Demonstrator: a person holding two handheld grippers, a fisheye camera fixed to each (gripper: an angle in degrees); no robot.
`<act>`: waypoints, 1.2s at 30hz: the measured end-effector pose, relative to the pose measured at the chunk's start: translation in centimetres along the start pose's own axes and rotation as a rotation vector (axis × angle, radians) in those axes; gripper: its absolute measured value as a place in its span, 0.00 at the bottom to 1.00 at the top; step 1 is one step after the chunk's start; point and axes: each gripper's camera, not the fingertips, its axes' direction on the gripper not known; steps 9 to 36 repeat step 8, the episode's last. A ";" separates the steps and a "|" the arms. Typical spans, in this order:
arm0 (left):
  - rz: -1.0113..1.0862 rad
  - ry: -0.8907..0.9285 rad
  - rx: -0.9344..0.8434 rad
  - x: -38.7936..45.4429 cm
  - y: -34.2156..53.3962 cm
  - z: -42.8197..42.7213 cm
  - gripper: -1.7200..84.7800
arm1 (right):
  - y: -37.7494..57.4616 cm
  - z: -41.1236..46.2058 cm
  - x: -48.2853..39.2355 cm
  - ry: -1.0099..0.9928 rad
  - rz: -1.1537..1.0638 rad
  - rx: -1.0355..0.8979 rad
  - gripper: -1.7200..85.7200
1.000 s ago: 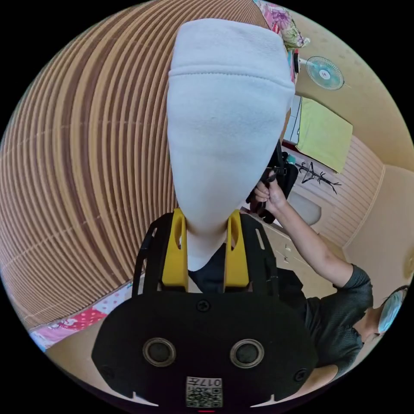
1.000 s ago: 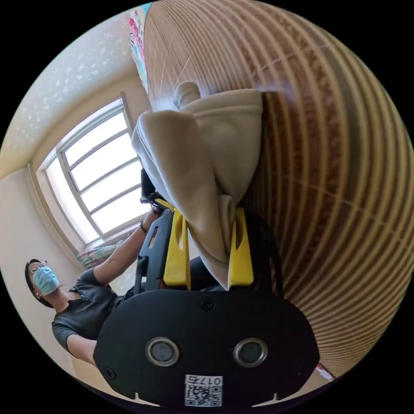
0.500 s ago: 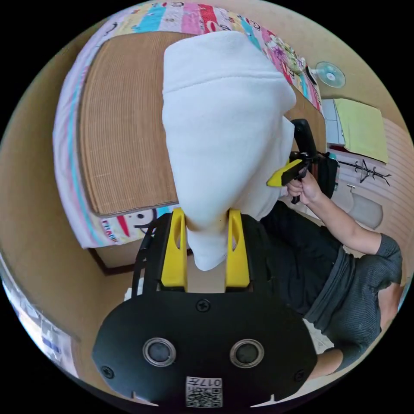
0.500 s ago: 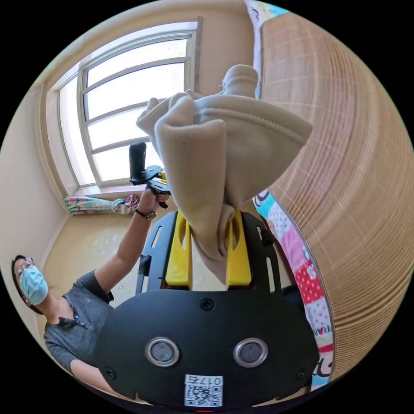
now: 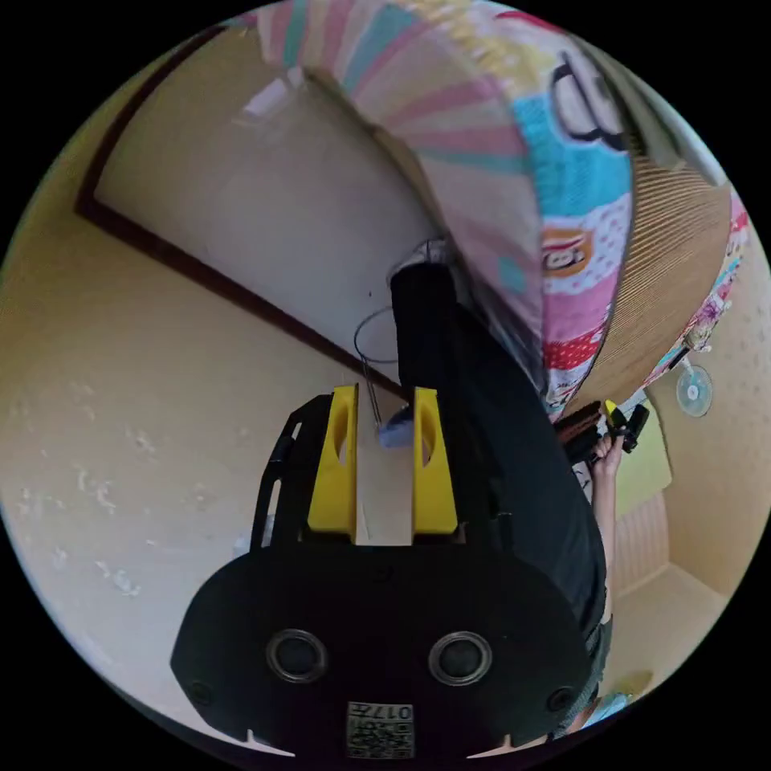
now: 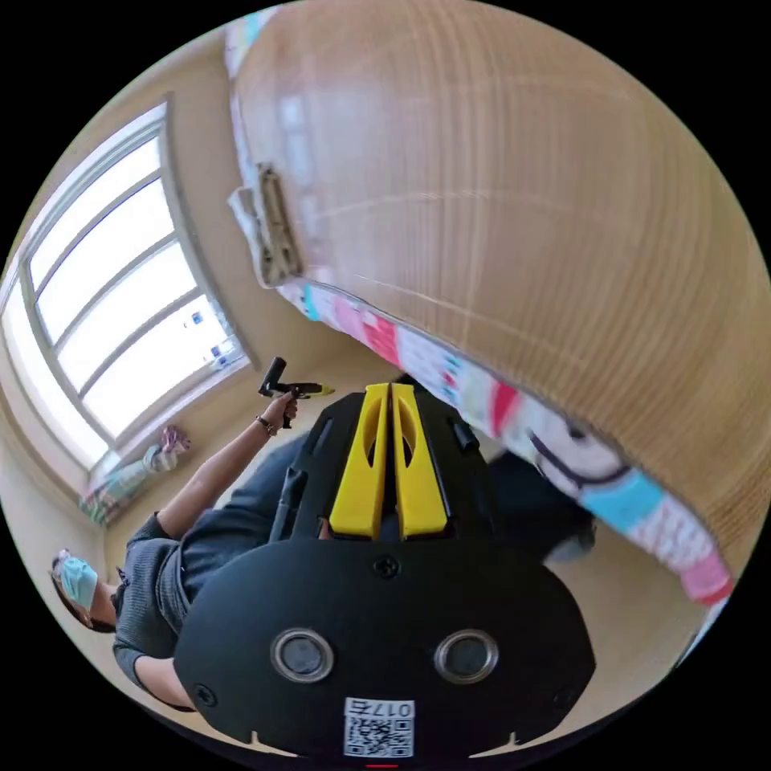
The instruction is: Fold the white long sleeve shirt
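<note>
- White long sleeve shirt [image 6: 269,229] lies as a folded bundle at the far edge of the bamboo mat [image 6: 514,209], in the right gripper view.
- Left gripper [image 5: 384,399]: jaws apart, empty, pointing floorward.
- Right gripper [image 6: 389,393]: jaws together, empty; folding looks finished, nothing apparently left.

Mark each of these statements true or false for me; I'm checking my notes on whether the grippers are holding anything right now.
1. The left gripper has its jaws apart with nothing between them. True.
2. The right gripper clamps white cloth. False: its jaws stand closed together with no cloth between them.
3. A woven mat lies on the bed over a colourful sheet. True.
4. In the right gripper view the window is covered by a drawn curtain. False: its panes are bare and bright.
</note>
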 end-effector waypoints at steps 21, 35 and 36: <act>-0.458 0.531 -0.188 -6.9 6.3 16.6 0.11 | 39.5 -4.8 20.6 -0.637 0.597 0.933 0.03; -0.458 0.531 -0.188 -6.9 6.3 16.6 0.11 | 39.5 -4.8 20.6 -0.637 0.597 0.933 0.03; -0.458 0.531 -0.188 -6.9 6.3 16.6 0.11 | 39.5 -4.8 20.6 -0.637 0.597 0.933 0.03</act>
